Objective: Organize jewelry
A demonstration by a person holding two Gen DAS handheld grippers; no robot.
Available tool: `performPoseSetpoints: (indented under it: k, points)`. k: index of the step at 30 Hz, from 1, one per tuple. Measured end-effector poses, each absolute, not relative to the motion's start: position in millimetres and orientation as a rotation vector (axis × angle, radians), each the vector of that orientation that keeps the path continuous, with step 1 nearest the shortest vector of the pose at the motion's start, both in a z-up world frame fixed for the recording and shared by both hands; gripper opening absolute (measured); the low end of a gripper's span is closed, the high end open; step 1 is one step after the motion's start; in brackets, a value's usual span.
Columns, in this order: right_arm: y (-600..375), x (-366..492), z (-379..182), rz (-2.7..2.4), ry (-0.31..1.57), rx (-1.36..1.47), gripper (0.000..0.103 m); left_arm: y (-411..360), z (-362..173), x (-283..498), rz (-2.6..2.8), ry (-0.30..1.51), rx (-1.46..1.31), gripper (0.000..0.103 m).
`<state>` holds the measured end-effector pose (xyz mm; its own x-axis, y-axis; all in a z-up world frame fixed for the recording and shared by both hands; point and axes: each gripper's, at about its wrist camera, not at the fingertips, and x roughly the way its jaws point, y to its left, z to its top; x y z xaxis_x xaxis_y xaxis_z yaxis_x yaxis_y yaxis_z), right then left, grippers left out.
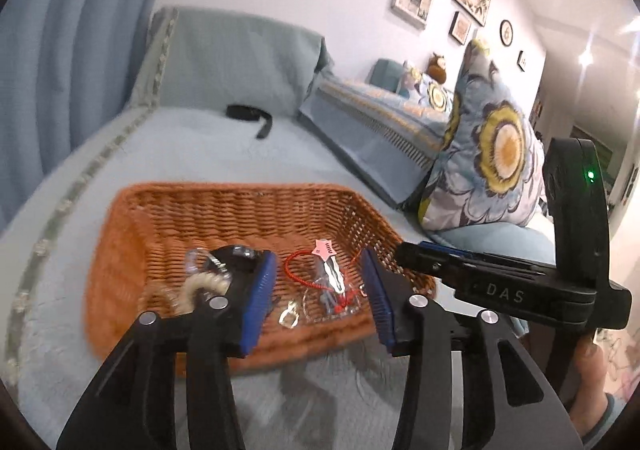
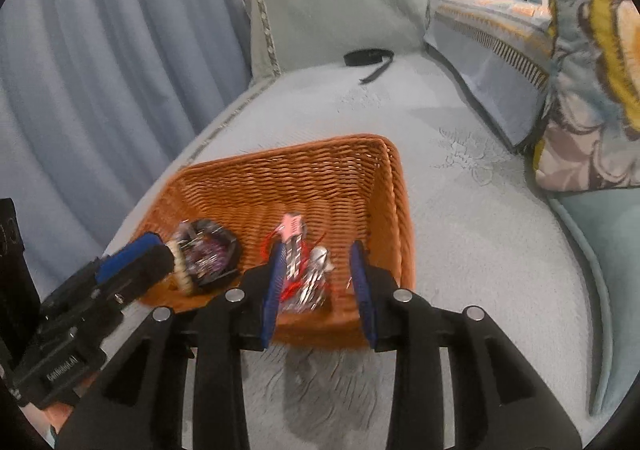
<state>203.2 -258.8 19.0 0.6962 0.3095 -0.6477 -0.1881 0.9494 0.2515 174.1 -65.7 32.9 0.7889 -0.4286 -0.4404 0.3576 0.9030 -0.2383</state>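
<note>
On a pale blue sofa cover, seen from the left wrist camera, an orange wicker basket lies flat, and the left gripper hangs just above its near part. Its two blue-padded fingers stand moderately apart, and no pad presses on anything; between them I see only the things lying on the basket floor: a red cord bracelet, a pink star tag and small clear packets. At the left finger lie a cream coiled hair tie and some clear pieces, partly hidden by the finger. The right gripper enters from the right side and reaches over the basket rim; its opening cannot be read from this view. From the right wrist camera, the right gripper is over the near right corner of the same basket. Its fingers are open to a narrow gap and grip nothing; the pink tag and the shiny packets lie in the basket below the gap. The left gripper comes in from the left, next to a dark tangled piece of jewelry.
</note>
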Motion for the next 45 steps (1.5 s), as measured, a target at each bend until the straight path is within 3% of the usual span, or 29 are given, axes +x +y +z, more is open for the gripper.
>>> performPoseSetpoints:
  k: [2, 7, 8, 11, 24, 31, 45]
  points:
    - [-255, 183, 26, 0.296, 0.728, 0.164, 0.03, -60, 41, 153, -0.401, 0.478, -0.129, 0.056]
    - [-242, 127, 33, 0.322, 0.657, 0.146, 0.03, -46, 50, 96, -0.324, 0.418, -0.074, 0.066]
    - [-239, 116, 32, 0.322, 0.639, 0.138, 0.033, -45, 50, 88, -0.3, 0.407, -0.06, 0.072]
    - [-232, 88, 30, 0.295, 0.575, 0.112, 0.056, -35, 50, 55, -0.209, 0.348, -0.026, 0.084]
    - [-227, 26, 9, 0.211, 0.373, 0.041, 0.068, -23, 19, 5, -0.018, 0.22, -0.002, 0.086]
    - [-221, 25, -4, 0.216, 0.37, 0.011, 0.071, -24, 9, 5, 0.062, 0.225, 0.013, 0.094]
    - [-230, 26, -10, 0.183, 0.375, 0.055, 0.075, -20, 8, 8, 0.103, 0.239, 0.002, 0.095]
